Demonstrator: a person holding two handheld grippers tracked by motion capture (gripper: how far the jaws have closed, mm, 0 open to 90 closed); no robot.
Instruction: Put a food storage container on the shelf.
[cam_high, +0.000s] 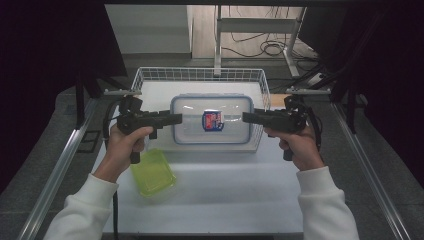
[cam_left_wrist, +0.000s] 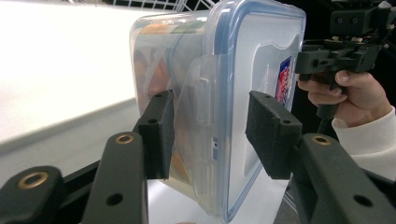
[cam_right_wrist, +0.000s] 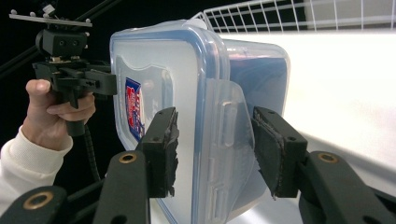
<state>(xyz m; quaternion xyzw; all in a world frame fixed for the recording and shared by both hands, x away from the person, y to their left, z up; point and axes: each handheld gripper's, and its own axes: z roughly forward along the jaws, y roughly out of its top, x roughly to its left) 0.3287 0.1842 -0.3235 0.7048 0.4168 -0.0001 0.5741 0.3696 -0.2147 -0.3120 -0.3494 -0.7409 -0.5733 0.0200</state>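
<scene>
Tongs number two: my left tongs (cam_high: 176, 119) and right tongs (cam_high: 248, 117), each half-closed on an end latch of one clear lidded box (cam_high: 211, 120) between them; one green lid (cam_high: 153, 172) lies below the left tongs.

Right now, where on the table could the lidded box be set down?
Free: the white table between the forearms, right of the green lid, and the strip right of the wire basket. Crowded: the front-left corner. The clear box hangs between both hand-held grippers over the basket.

Clear plastic container (cam_high: 211, 120) — blue-rimmed lid shut, red-blue label on top — level, above wire basket (cam_high: 200, 75).
</scene>
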